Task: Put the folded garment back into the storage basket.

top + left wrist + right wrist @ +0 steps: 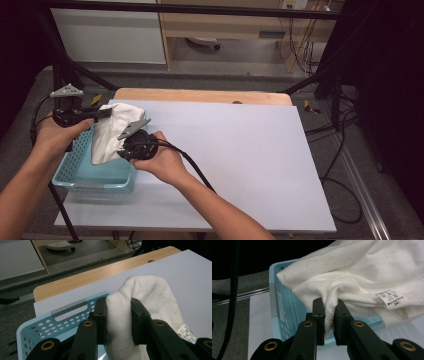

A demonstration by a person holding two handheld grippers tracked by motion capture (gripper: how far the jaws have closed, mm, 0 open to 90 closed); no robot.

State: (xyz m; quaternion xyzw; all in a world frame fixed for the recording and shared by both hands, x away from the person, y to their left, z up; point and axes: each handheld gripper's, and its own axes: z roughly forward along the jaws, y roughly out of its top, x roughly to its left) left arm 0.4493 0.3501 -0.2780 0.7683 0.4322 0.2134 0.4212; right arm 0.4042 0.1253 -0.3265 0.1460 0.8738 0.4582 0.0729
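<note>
We see both forearms reaching in over the near left of the surface (pixel 250 150). The left tongs (pixel 118 320) and the right tongs (pixel 329 315) each pinch a fold of the white cloth (pixel 112 132), which hangs above the blue basket (pixel 75 170).

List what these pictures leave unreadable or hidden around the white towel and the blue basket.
- Print on the care label of the white terry towel: too small, both gripper views.
- Inside of the light blue perforated plastic basket: covered by the towel and hands in the high view.
- Towel's lower end: behind the left hand-held gripper in its own view.
- Basket's near side: cut off, left gripper view.
</note>
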